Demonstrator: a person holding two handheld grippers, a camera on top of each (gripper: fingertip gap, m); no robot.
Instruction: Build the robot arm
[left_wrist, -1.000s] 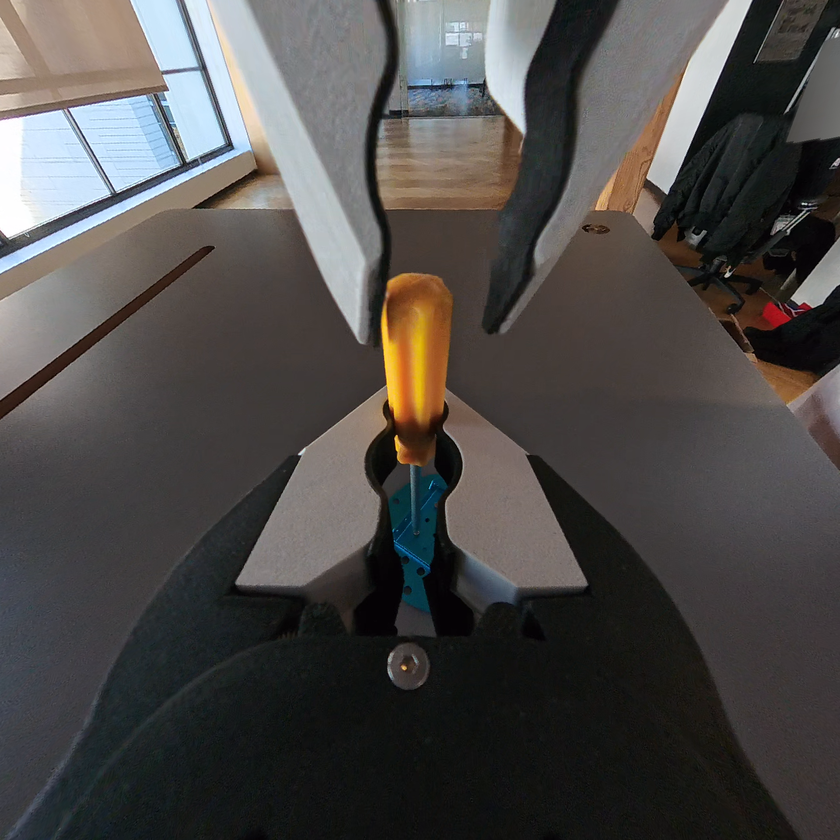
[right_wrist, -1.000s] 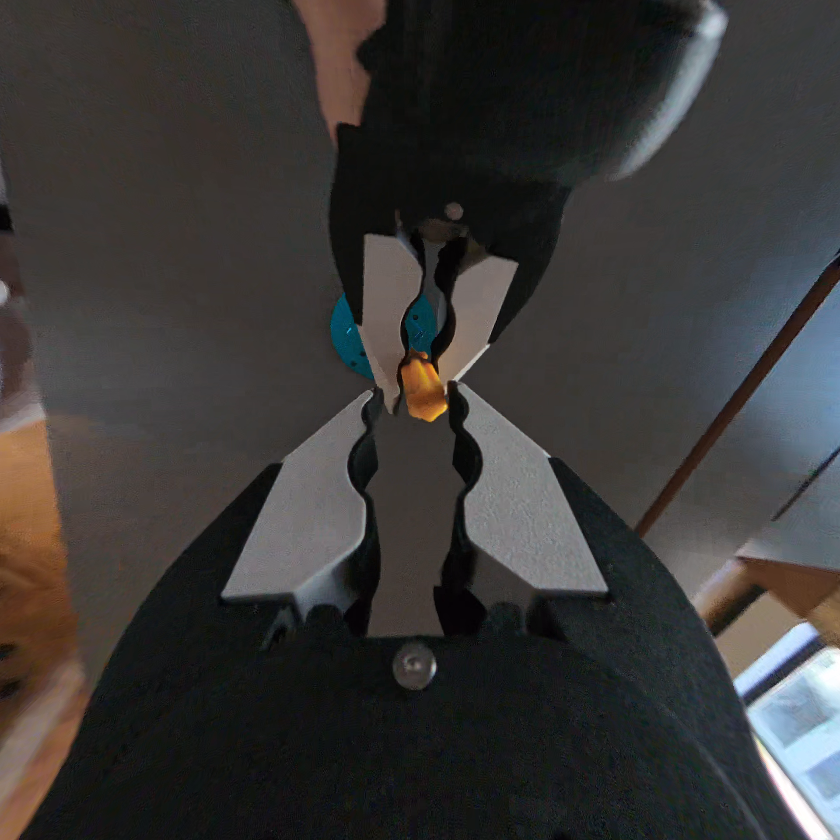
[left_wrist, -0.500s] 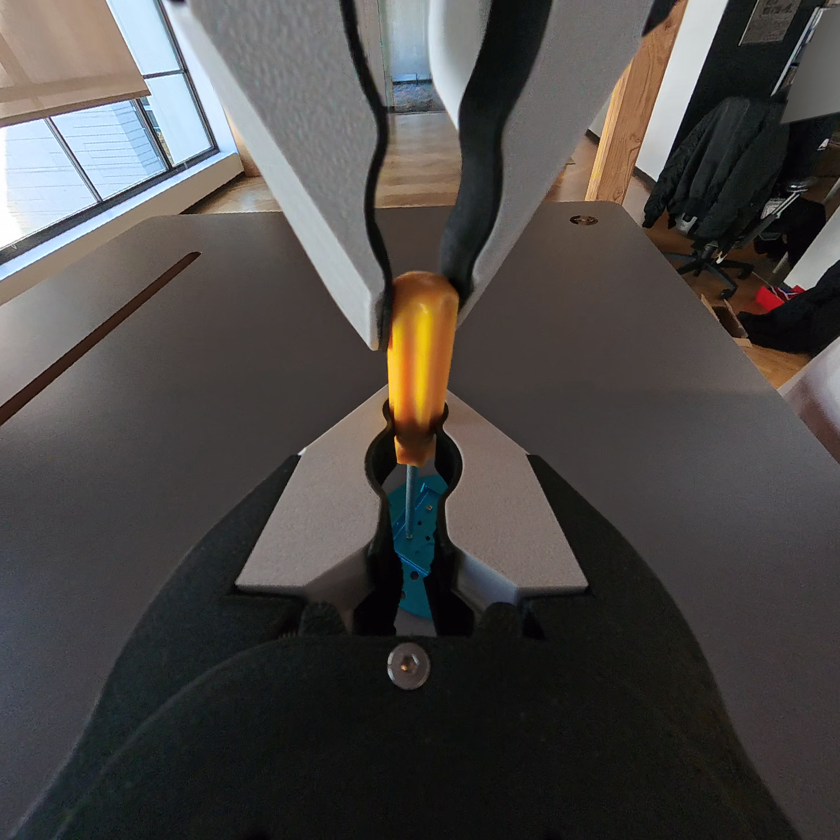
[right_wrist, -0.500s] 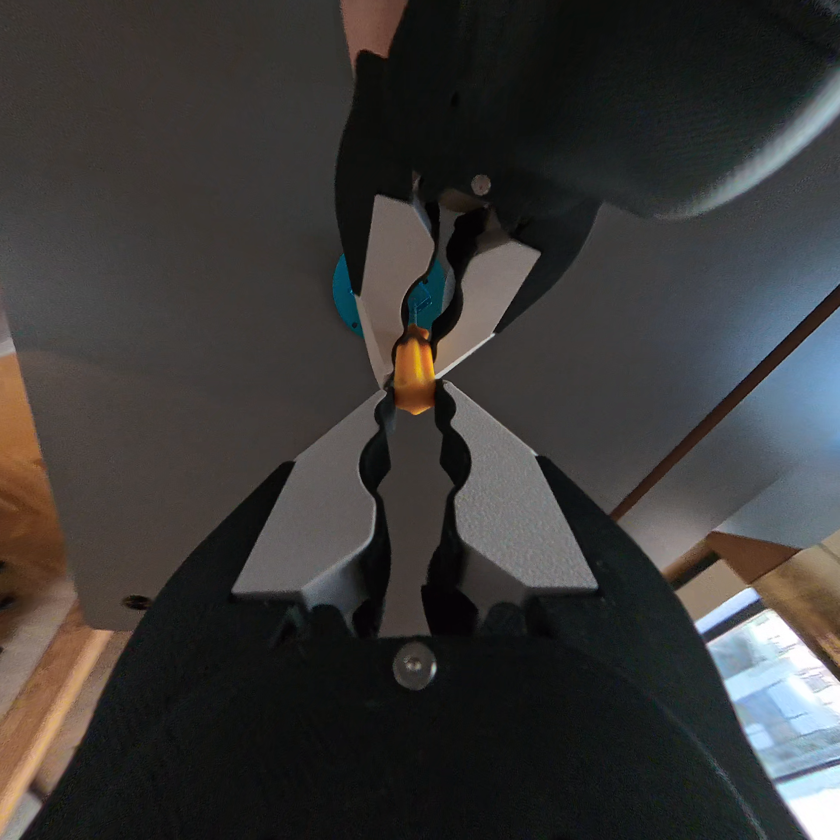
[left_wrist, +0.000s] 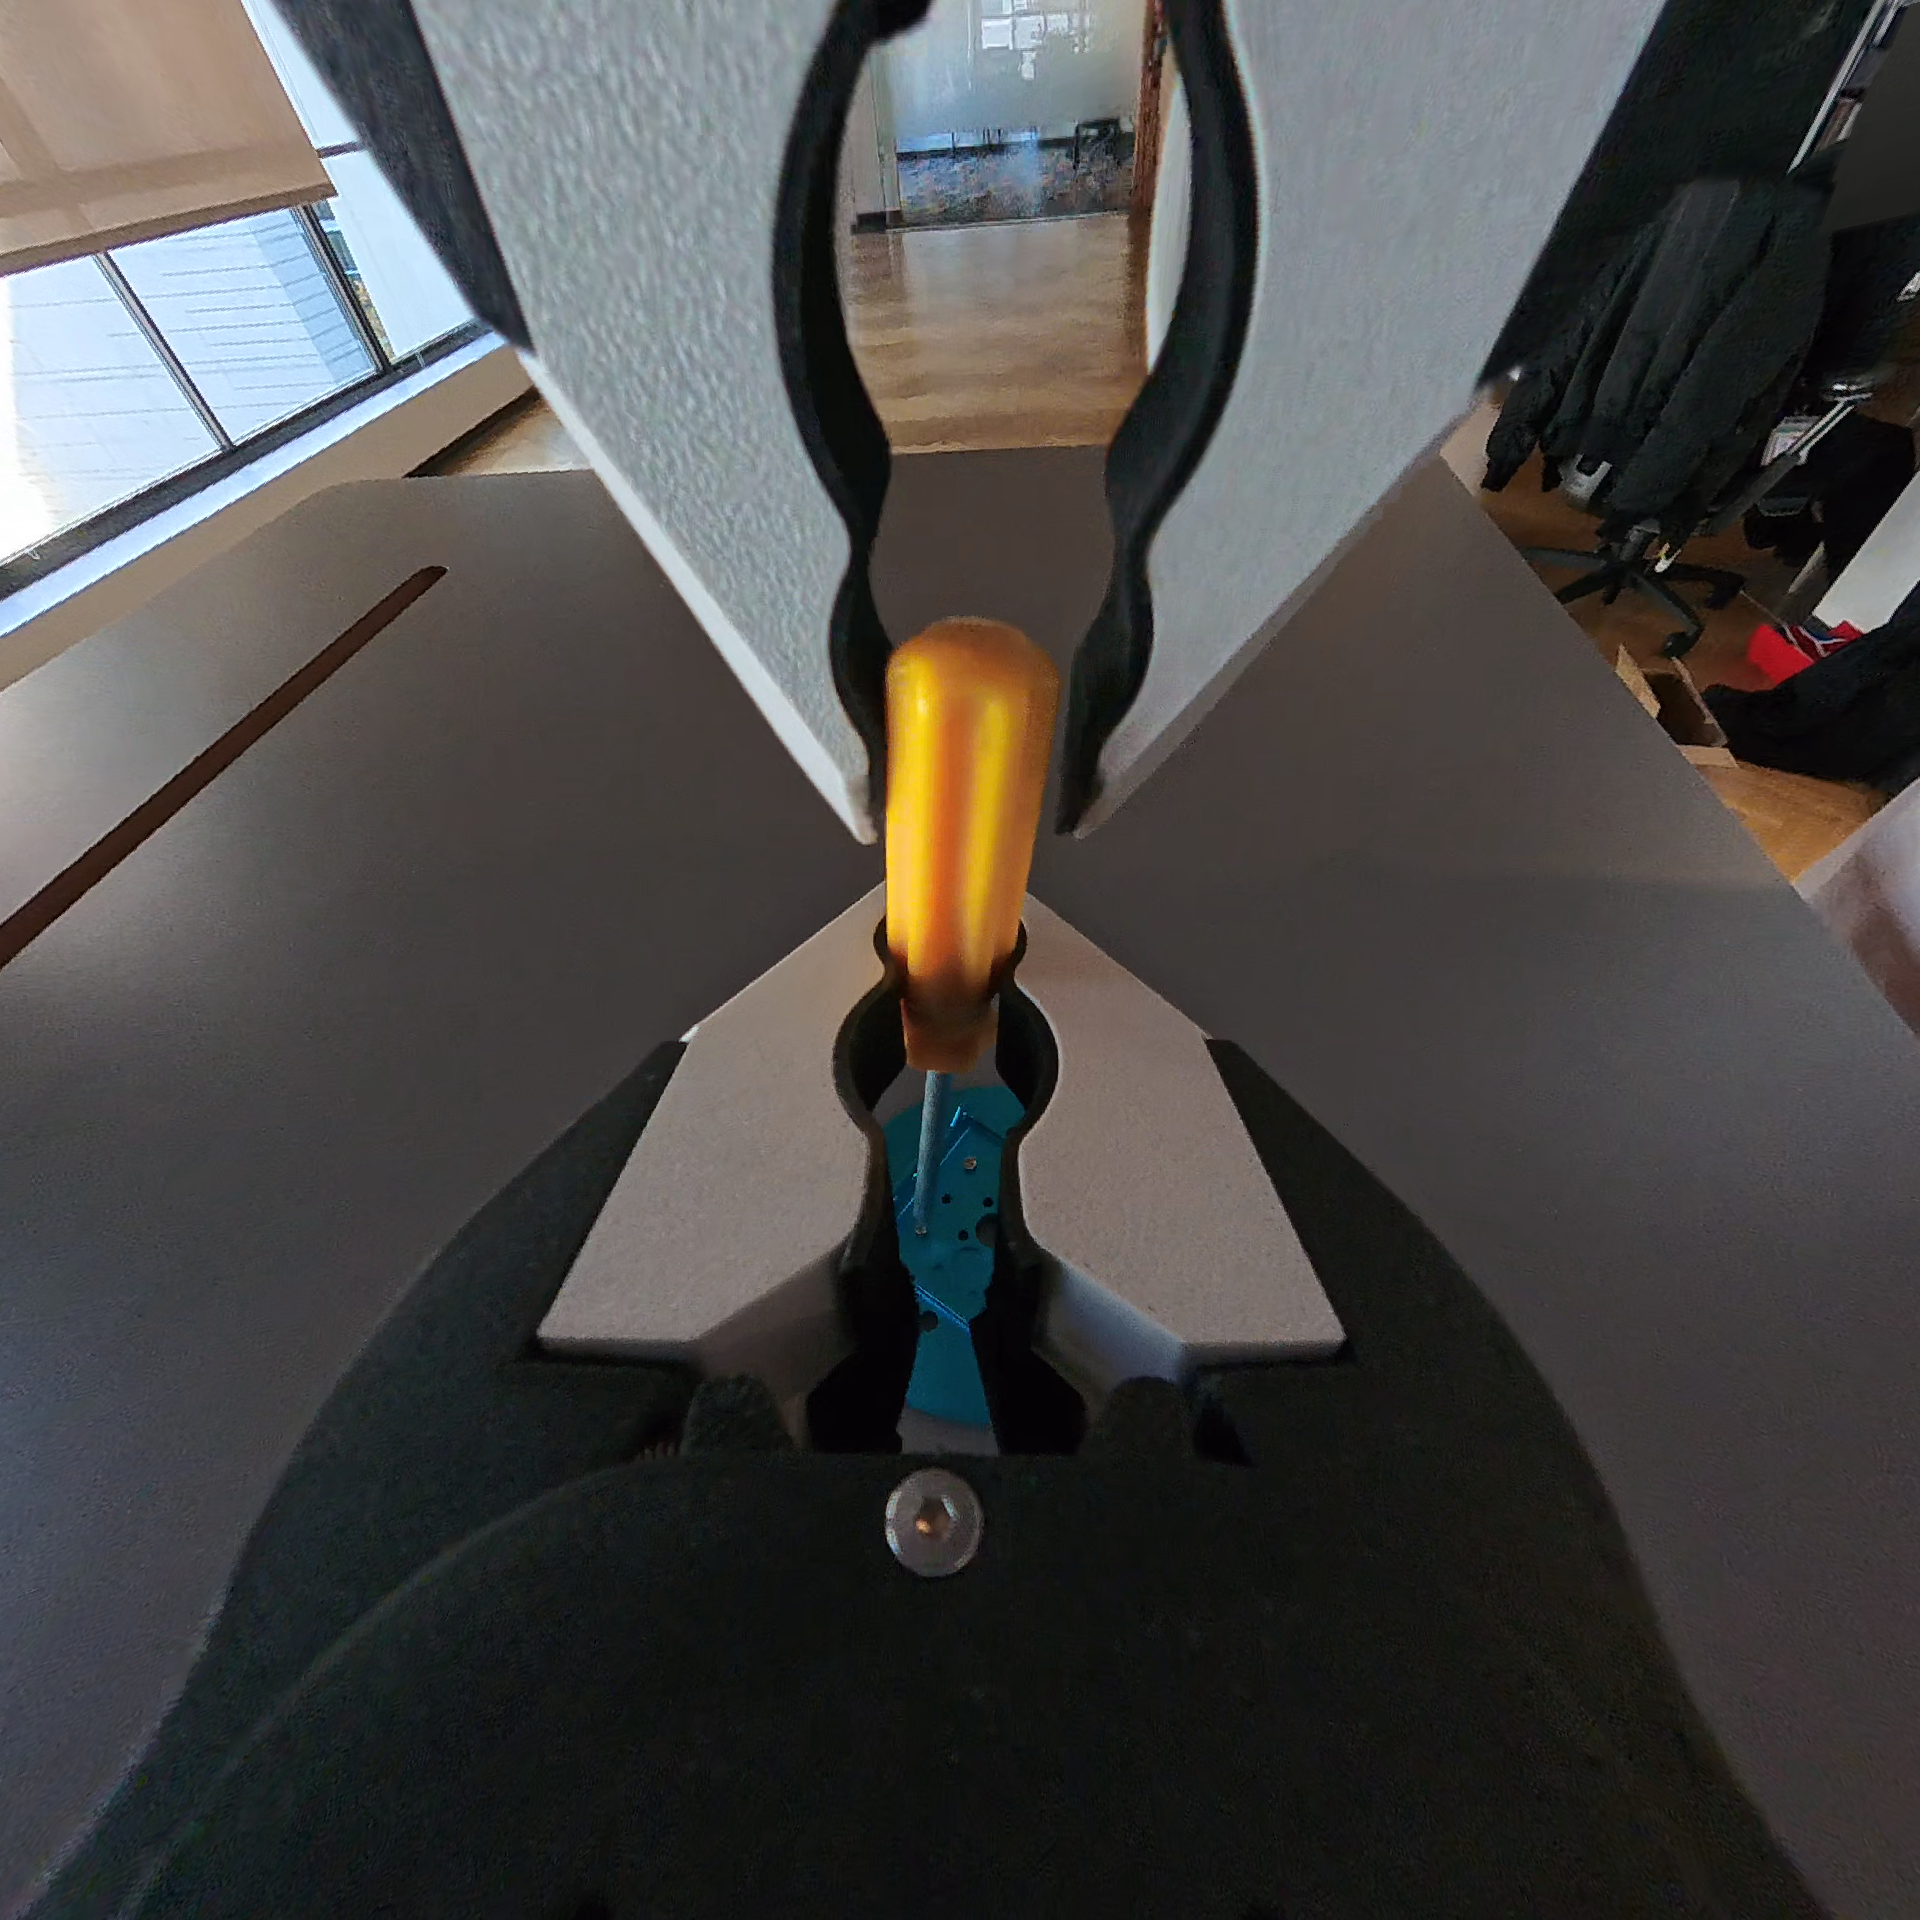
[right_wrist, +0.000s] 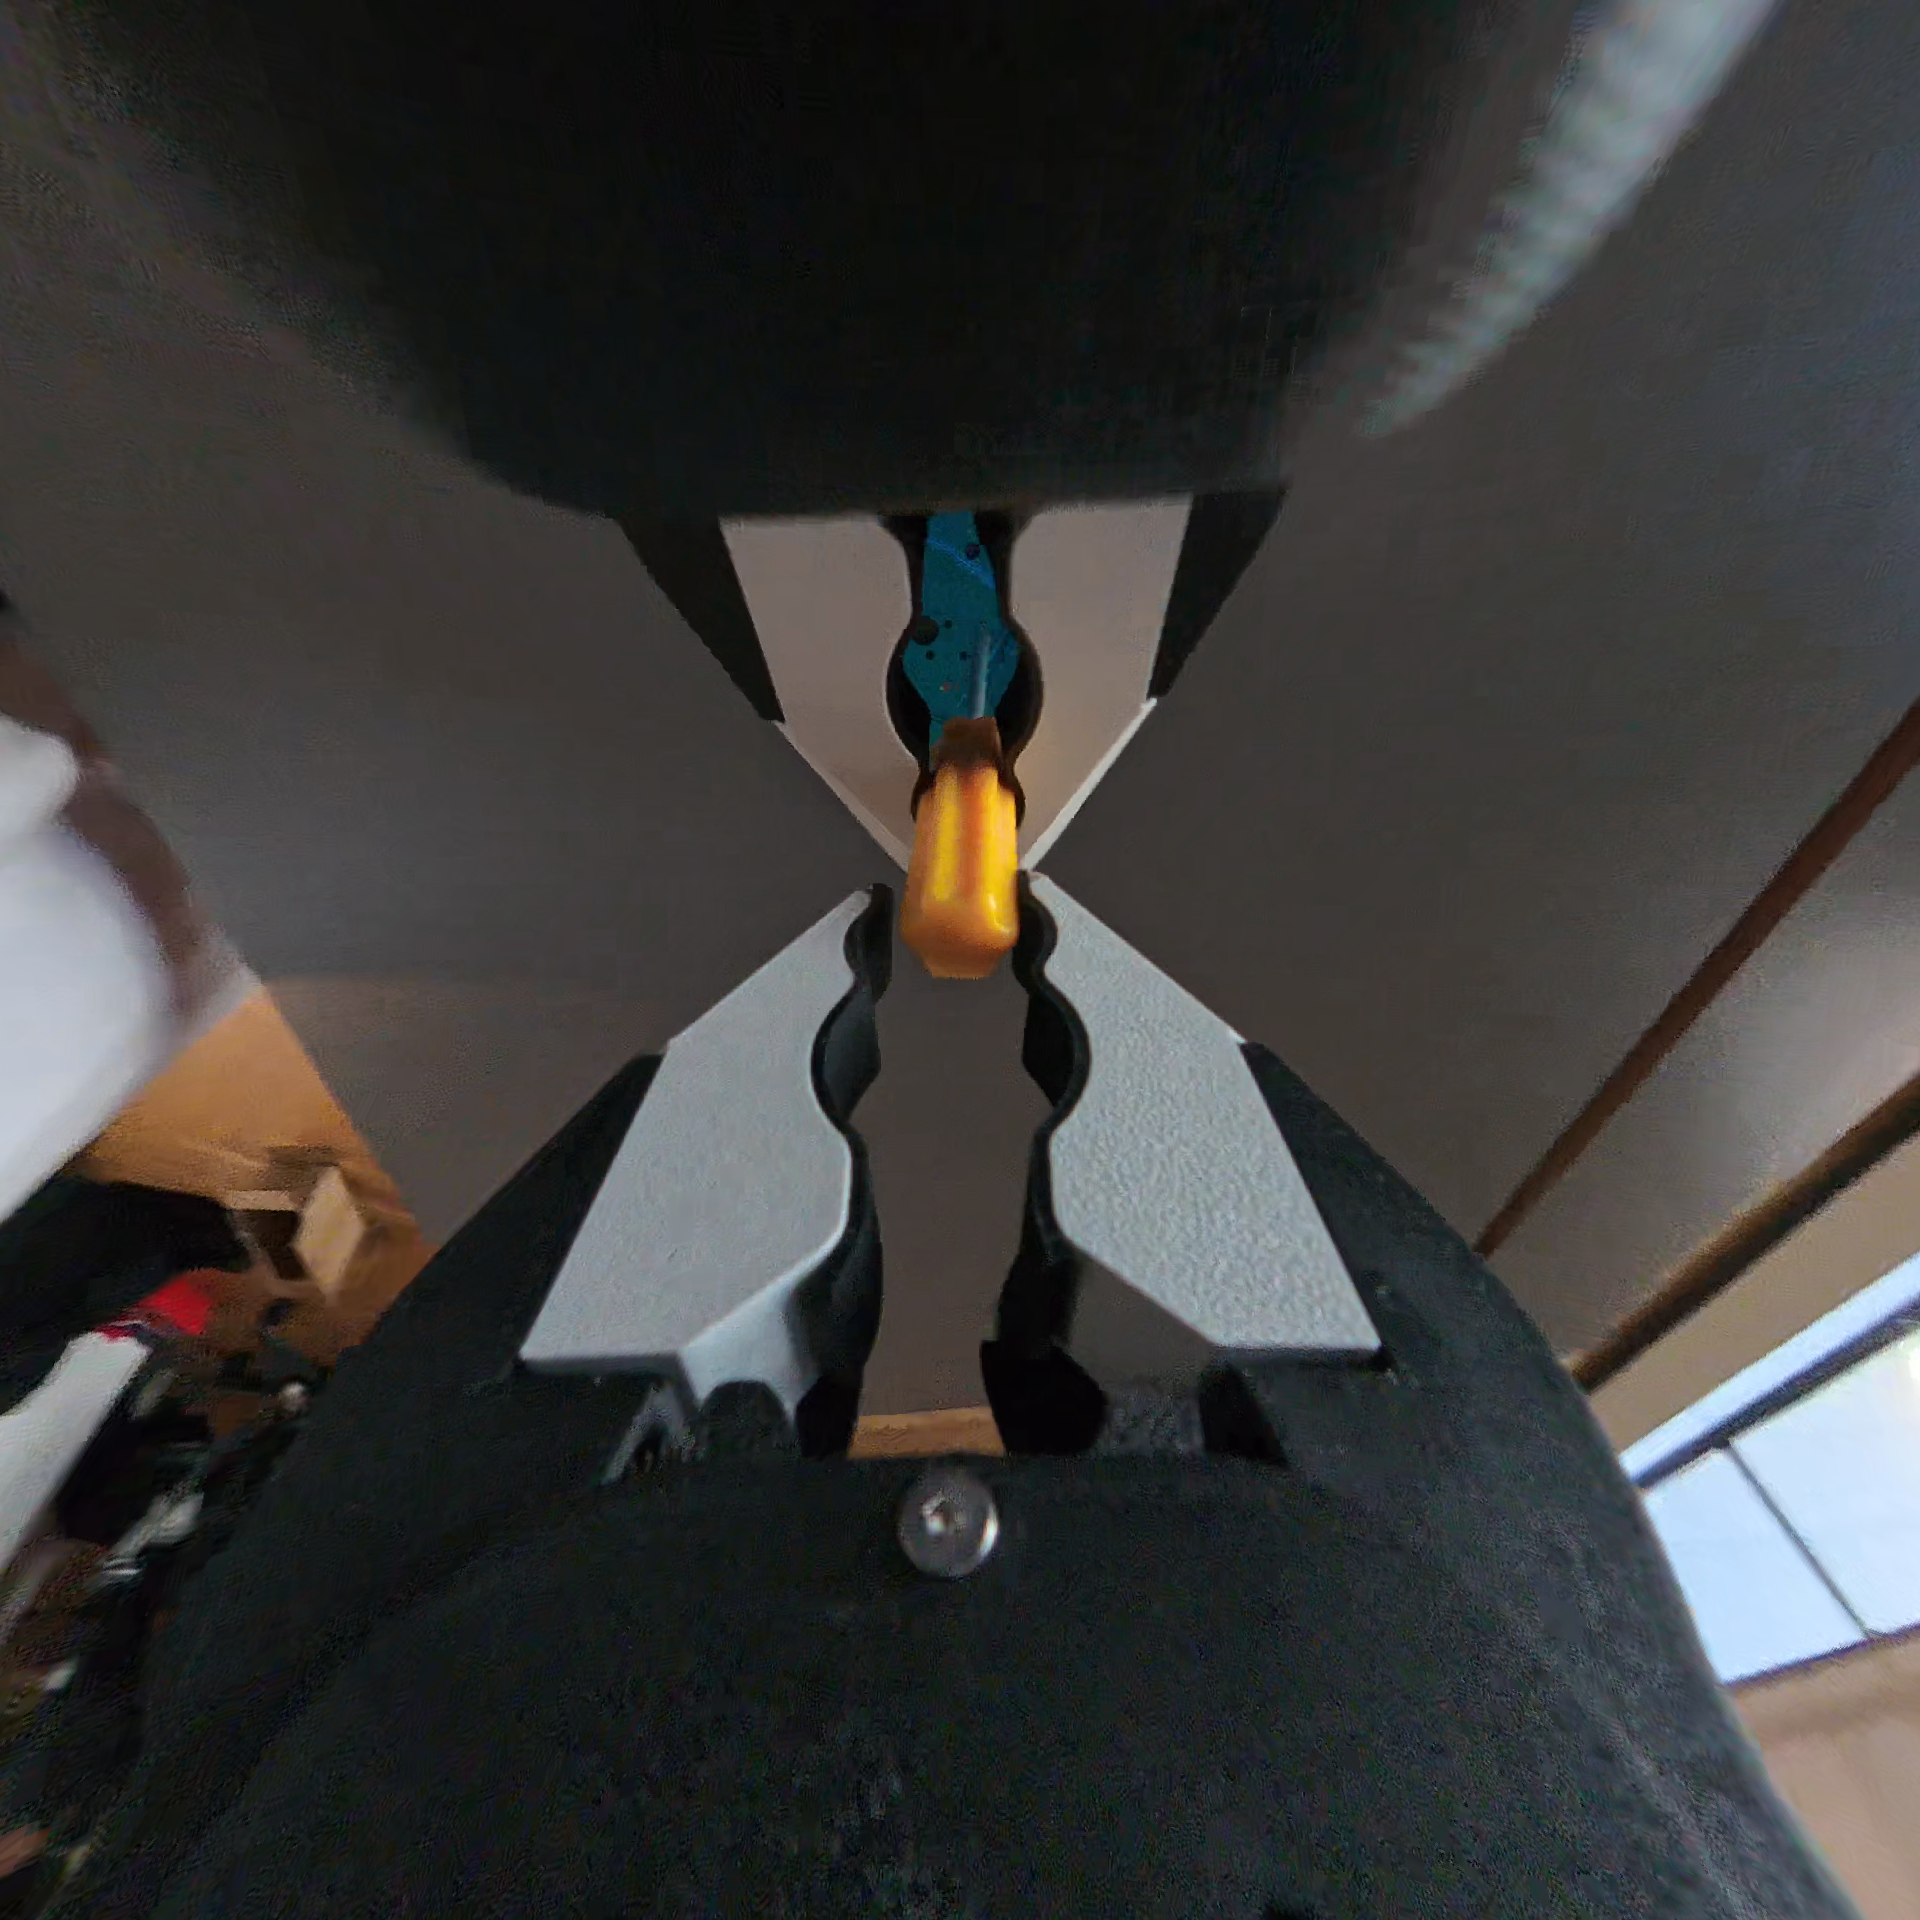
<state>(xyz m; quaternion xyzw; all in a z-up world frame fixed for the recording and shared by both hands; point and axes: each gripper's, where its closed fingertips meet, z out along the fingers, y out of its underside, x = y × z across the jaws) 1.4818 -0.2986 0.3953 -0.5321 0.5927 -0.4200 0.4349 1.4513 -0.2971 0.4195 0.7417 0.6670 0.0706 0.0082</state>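
Note:
A screwdriver with an orange handle (left_wrist: 966, 790) stands with its thin shaft tip on a blue perforated metal part (left_wrist: 951, 1247) that lies on the dark grey table (left_wrist: 416, 1039). My left gripper (left_wrist: 954, 940) is shut on the lower end of the handle. My right gripper (left_wrist: 968, 828) comes in from above. Its jaws stand open on either side of the handle's top end, only just apart from it. In the right wrist view the right gripper (right_wrist: 954, 889) straddles the handle (right_wrist: 961, 904), the left gripper (right_wrist: 964, 860) faces it, and the blue part (right_wrist: 951, 603) shows between the left fingers.
A long dark slot (left_wrist: 239, 727) runs through the table at the left. Windows (left_wrist: 156, 364) are beyond the left edge. Office chairs draped with black coats (left_wrist: 1683, 343) stand off the right edge. A blurred white sleeve (right_wrist: 62, 935) shows at the left of the right wrist view. The grippers are tip to tip, or close to it.
The right gripper closed on the top of the handle half a second ago and has now opened again around it. The left gripper kept its hold on the screwdriver.

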